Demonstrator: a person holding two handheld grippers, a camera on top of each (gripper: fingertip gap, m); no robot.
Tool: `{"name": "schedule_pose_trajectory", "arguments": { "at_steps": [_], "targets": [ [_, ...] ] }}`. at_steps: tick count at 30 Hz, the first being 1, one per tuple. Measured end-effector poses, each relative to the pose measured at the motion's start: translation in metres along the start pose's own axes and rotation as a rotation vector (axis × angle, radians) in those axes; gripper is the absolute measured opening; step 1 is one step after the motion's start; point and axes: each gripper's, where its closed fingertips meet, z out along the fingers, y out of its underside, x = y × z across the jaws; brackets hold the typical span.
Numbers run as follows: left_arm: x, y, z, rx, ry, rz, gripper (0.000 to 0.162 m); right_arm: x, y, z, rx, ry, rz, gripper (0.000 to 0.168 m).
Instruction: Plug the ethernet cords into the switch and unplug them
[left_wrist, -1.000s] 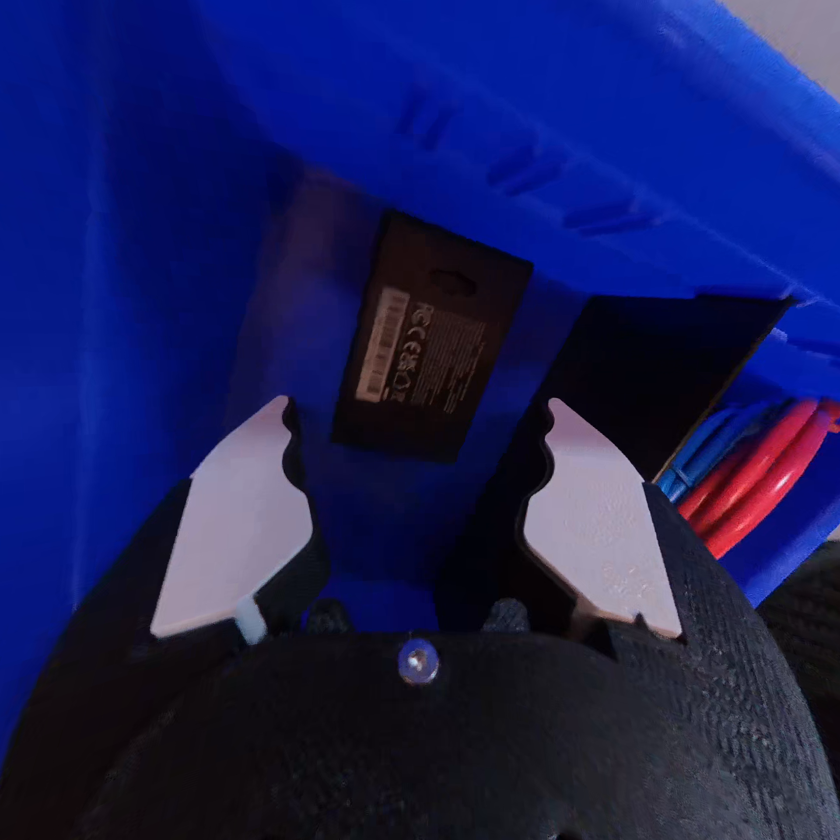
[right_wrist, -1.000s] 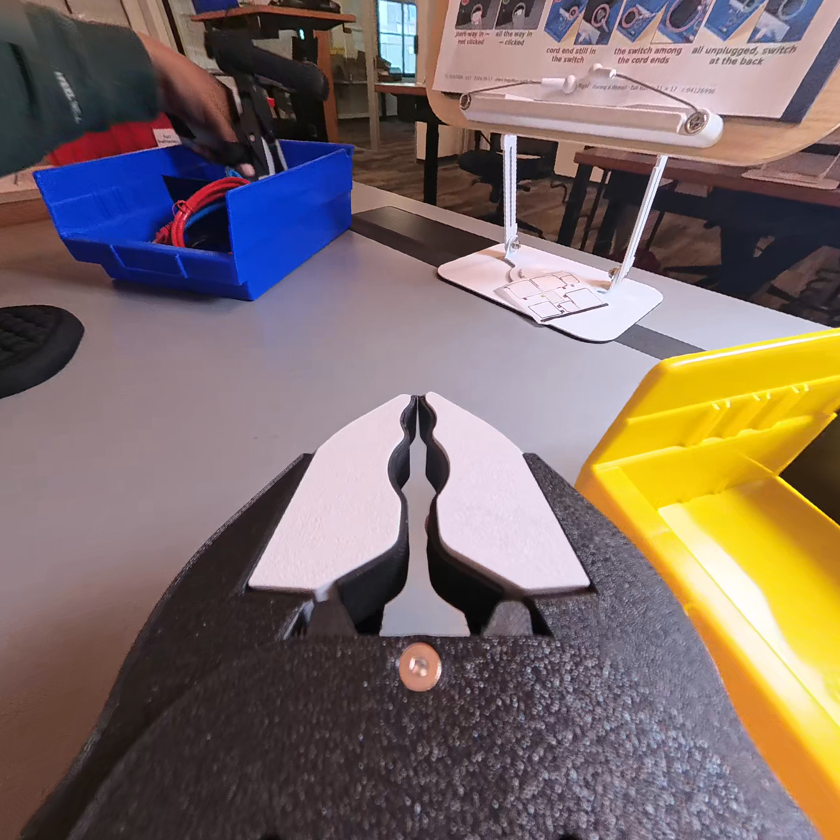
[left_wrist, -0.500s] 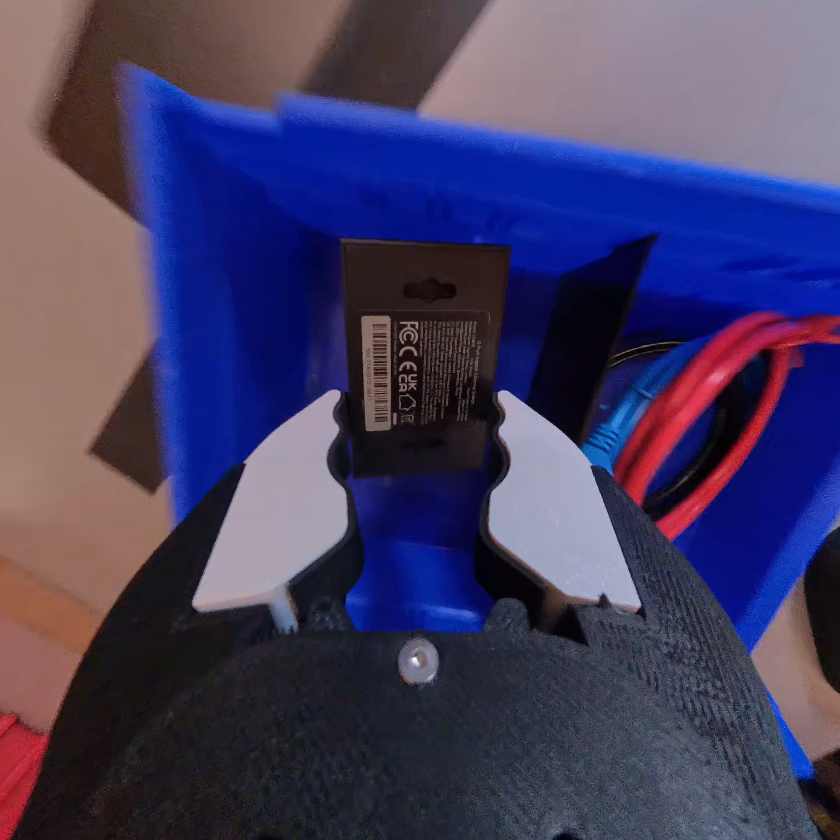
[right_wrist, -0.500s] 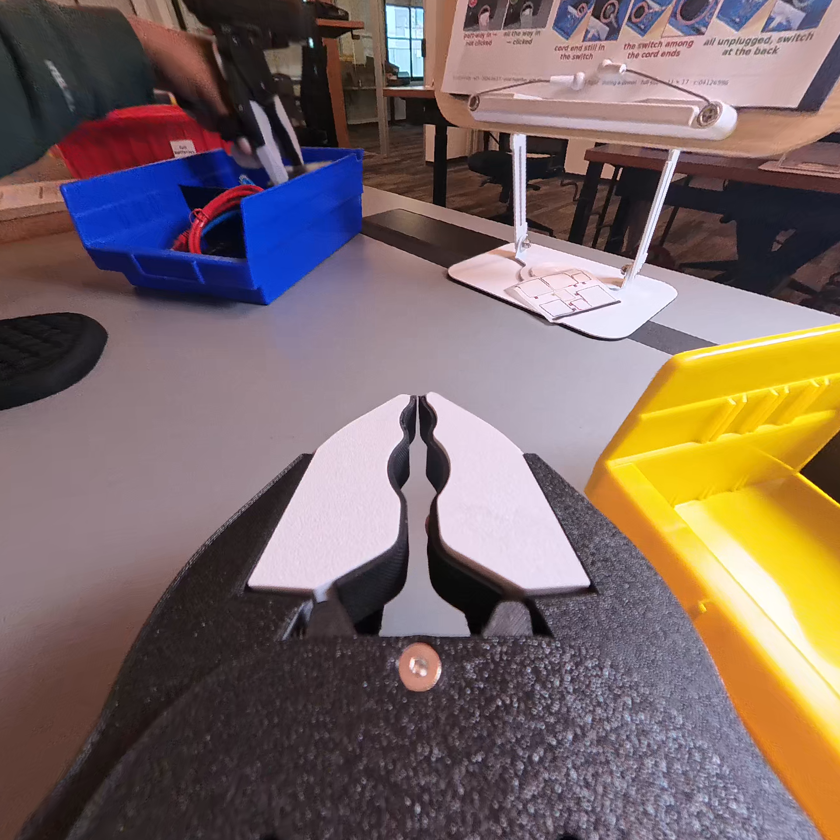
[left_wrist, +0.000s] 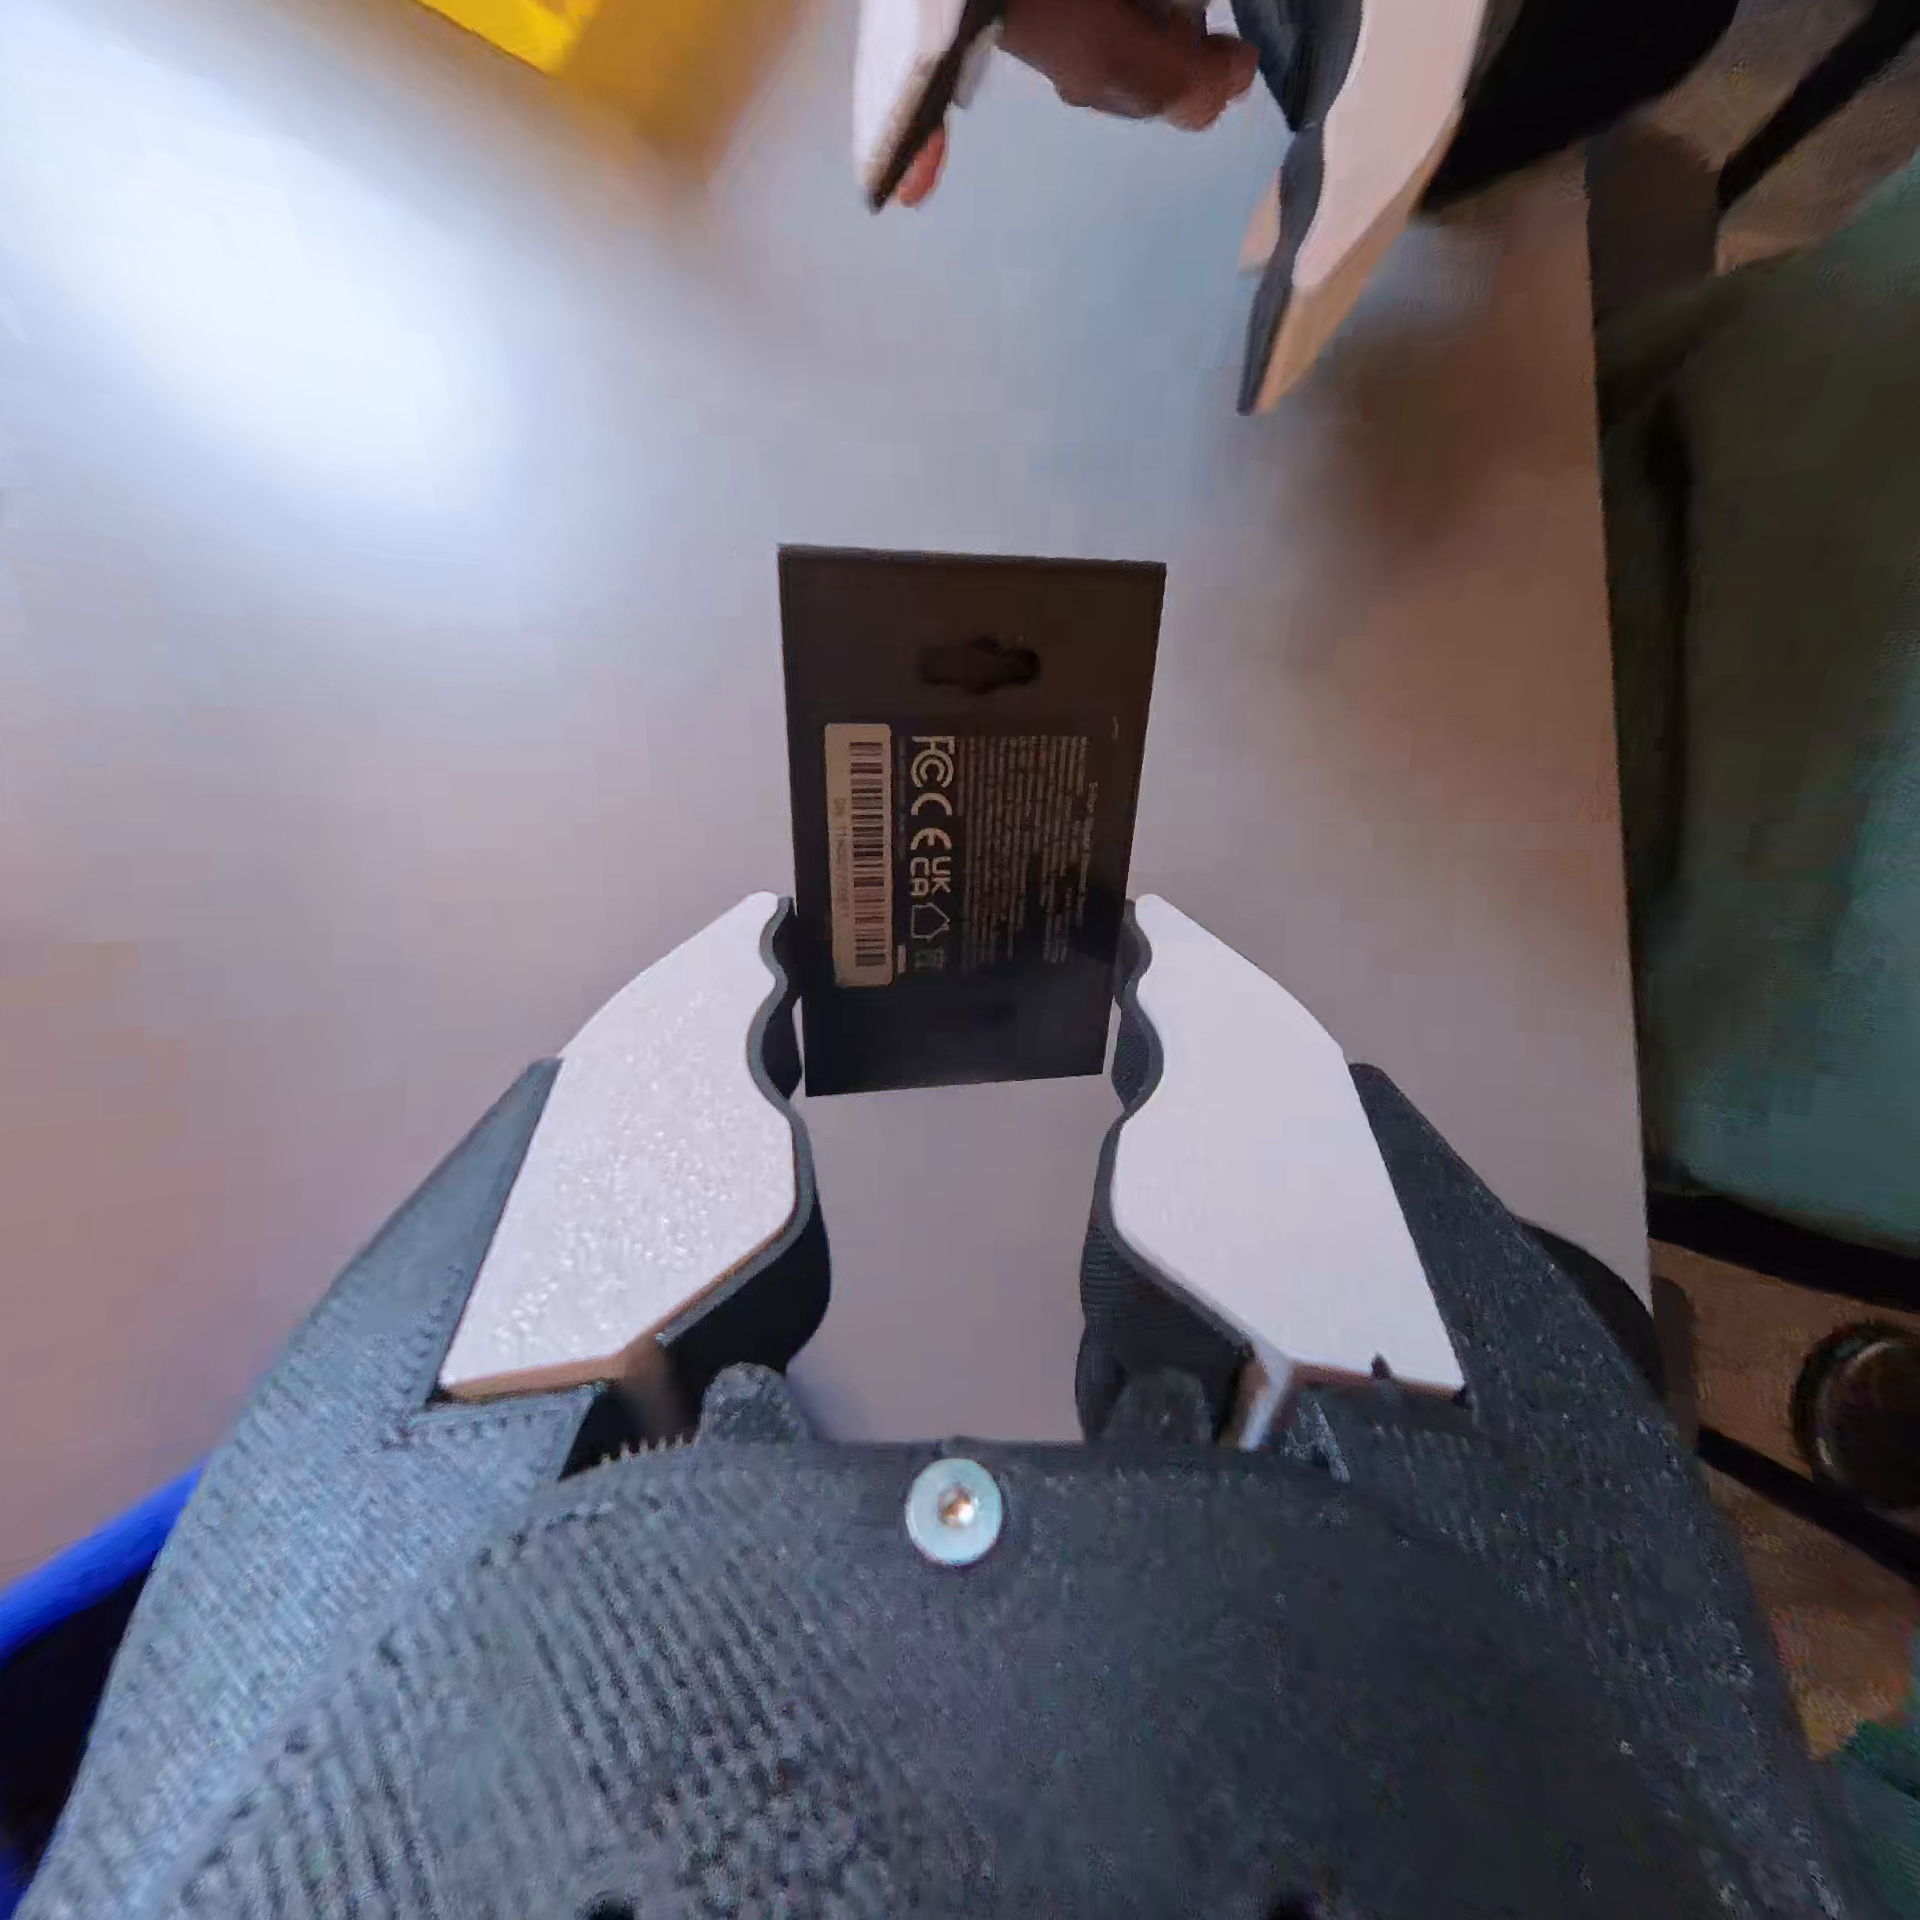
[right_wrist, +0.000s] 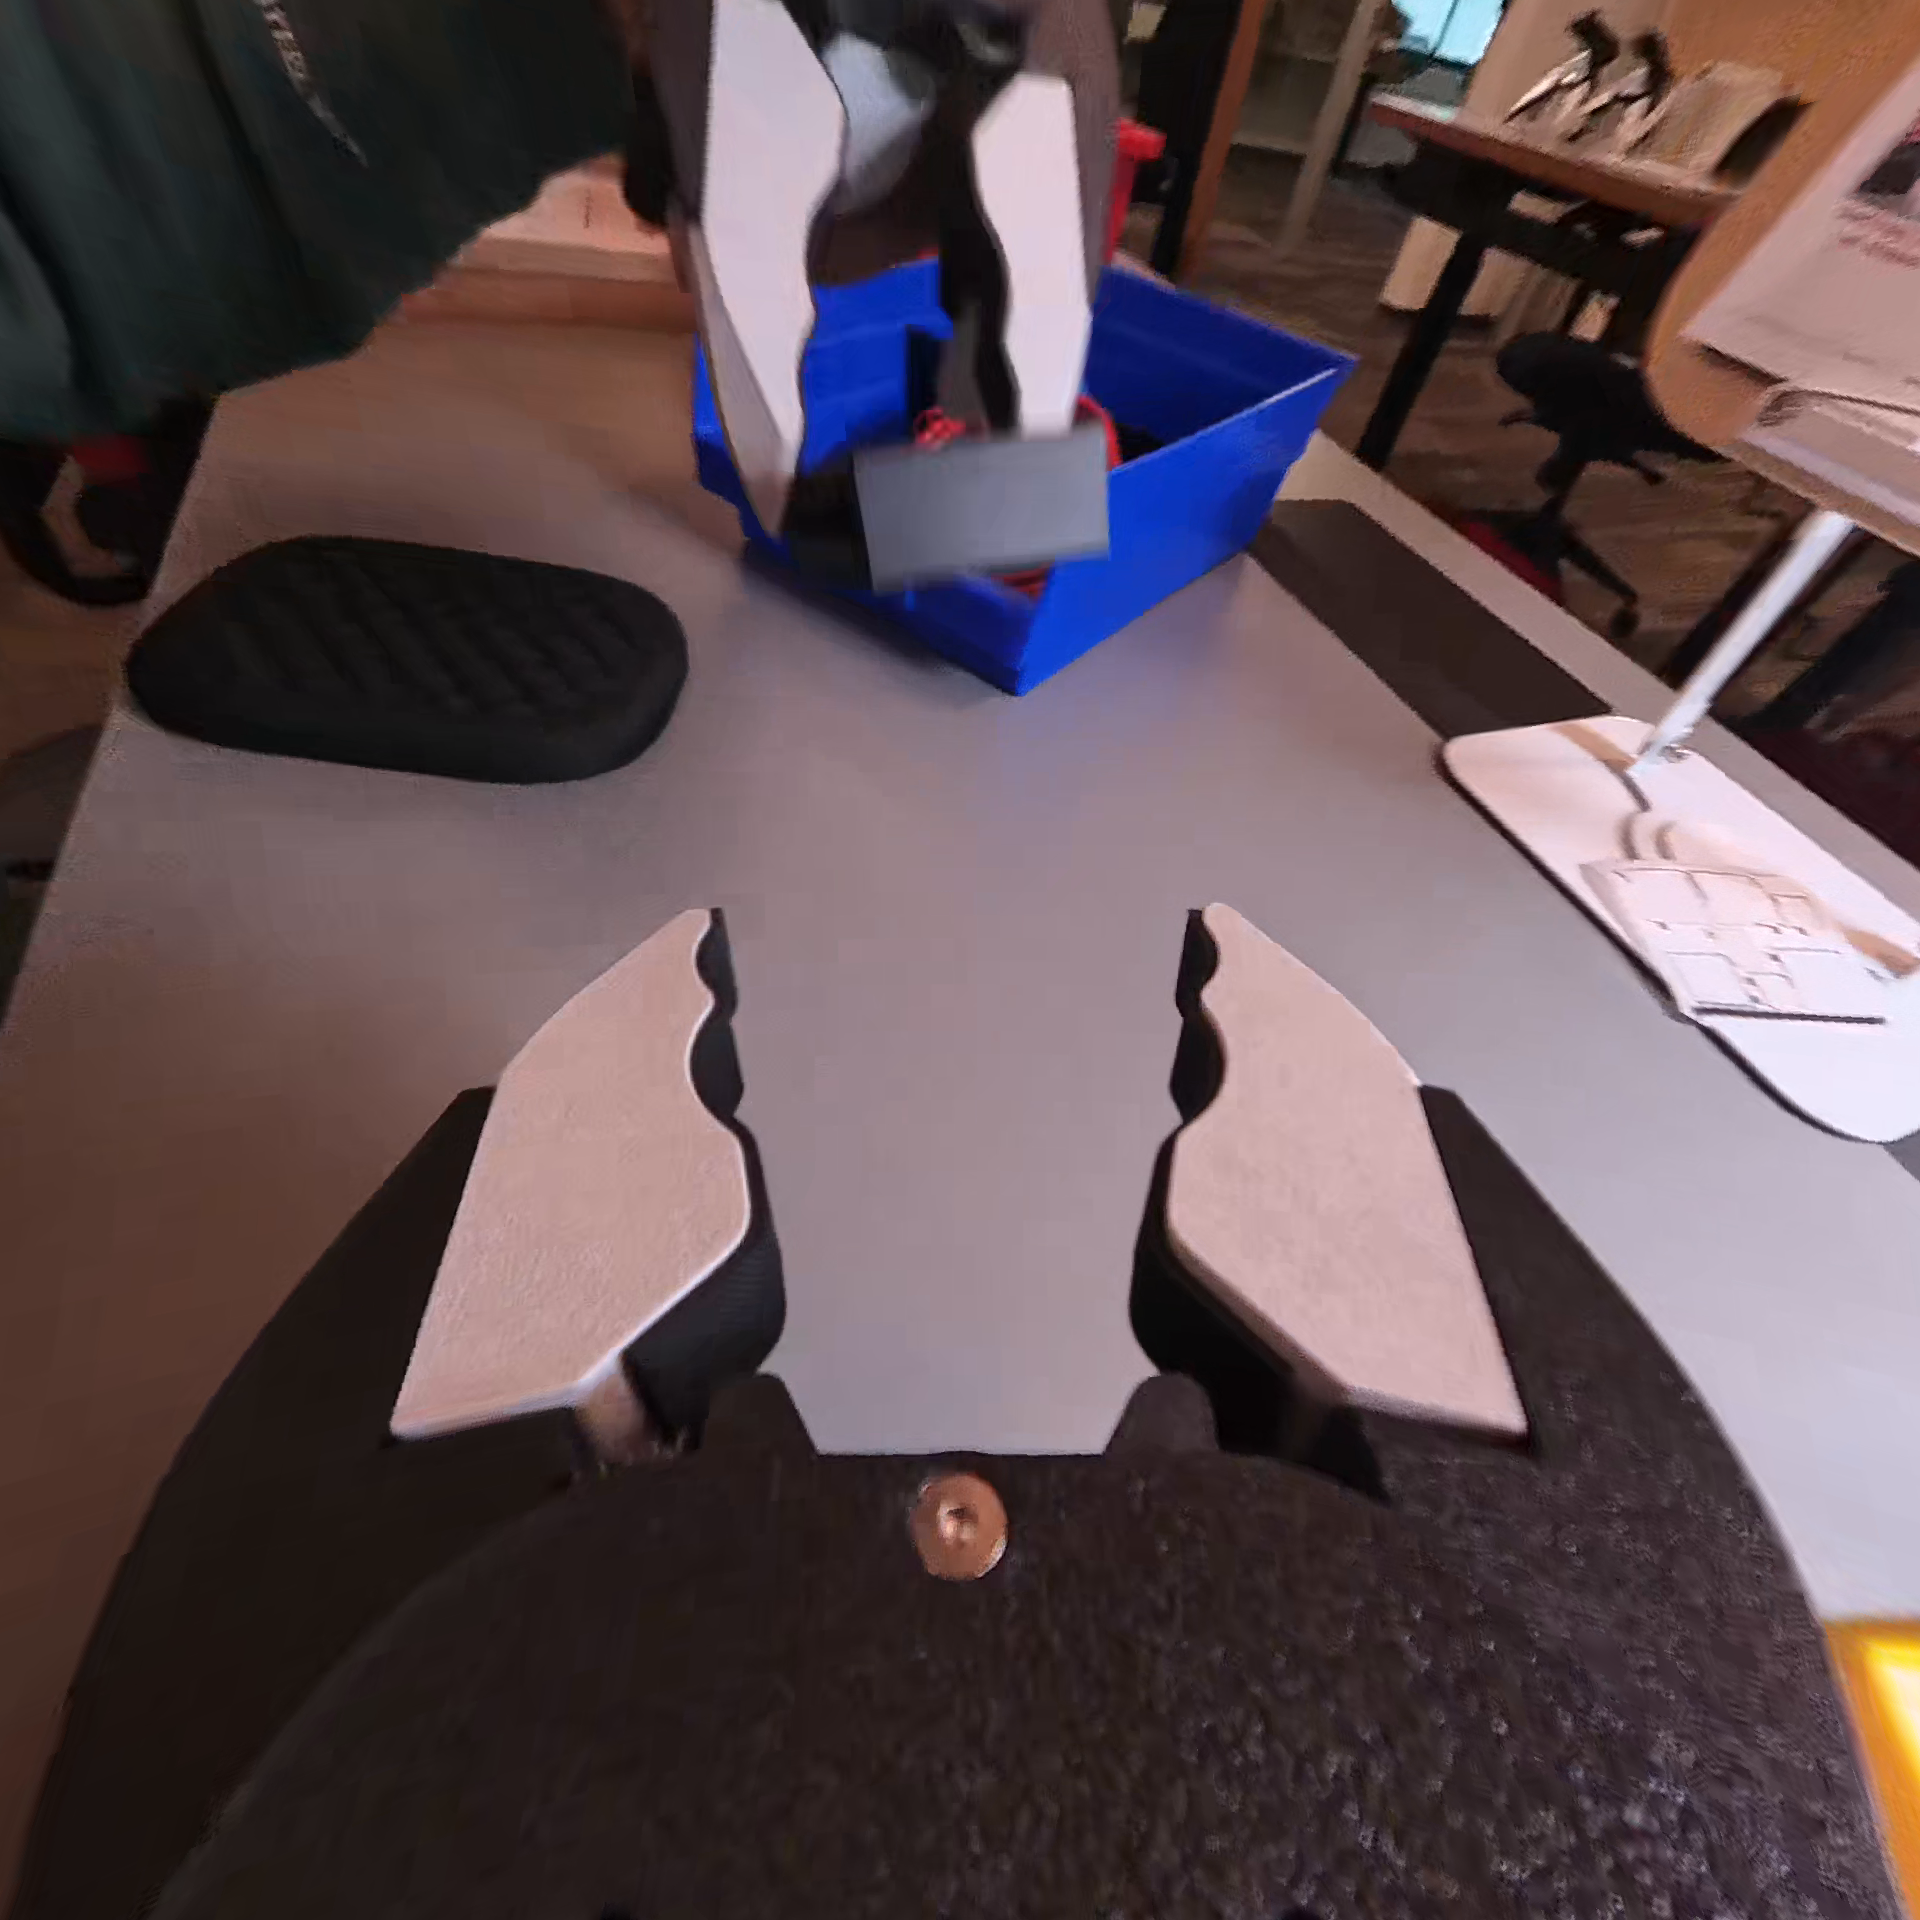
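My left gripper is shut on the black switch, a flat box with its labelled underside facing the camera, held in the air above the grey table. In the right wrist view the left gripper hangs over the blue bin with the switch between its fingers. Red cords lie in the bin, mostly hidden. My right gripper is open and empty, low over the table. It also shows at the top of the left wrist view.
A black padded mat lies at the table's left. A white stand base with a paper card sits at the right. A yellow bin corner shows at the lower right. A person's green sleeve is at the upper left.
My left gripper has lifted the switch out of the blue bin and swung it over the table. My right gripper has opened from shut and turned toward the bin.
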Motion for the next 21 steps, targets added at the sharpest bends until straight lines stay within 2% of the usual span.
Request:
{"name": "schedule_pose_trajectory", "arguments": {
  "at_steps": [1,5,6,7,8,11,14,18,21],
  "targets": [
    [0.007,-0.004,0.021,-0.014,0.023,0.011,0.058,-0.008,-0.001,0.005,-0.029,-0.024,-0.013,0.088],
    [0.020,-0.017,0.084,-0.044,0.091,0.052,0.059,-0.018,0.022,0.026,-0.186,-0.088,-0.055,0.096],
    [0.023,-0.022,0.092,-0.030,0.116,0.060,0.059,-0.018,0.032,0.030,-0.230,-0.102,-0.063,0.091],
    [0.025,-0.026,0.098,-0.015,0.133,0.066,0.058,-0.017,0.041,0.031,-0.266,-0.115,-0.074,0.072],
    [0.023,-0.024,0.103,-0.027,0.134,0.069,0.058,-0.014,0.046,0.031,-0.269,-0.111,-0.079,0.068],
    [0.022,-0.031,0.107,0.077,0.166,0.019,0.057,-0.011,0.048,0.027,-0.227,-0.142,0.008,0.067],
    [0.007,-0.026,0.104,0.099,0.005,0.061,0.060,0.001,0.051,0.023,-0.217,-0.124,0.136,0.067],
    [-0.001,-0.030,0.107,0.162,-0.263,0.141,0.061,0.021,0.052,0.021,-0.155,-0.116,0.471,0.067],
    [-0.007,-0.031,0.117,0.104,-0.452,0.249,0.062,0.025,0.042,0.023,-0.052,-0.138,0.671,0.067]
  ]
}}
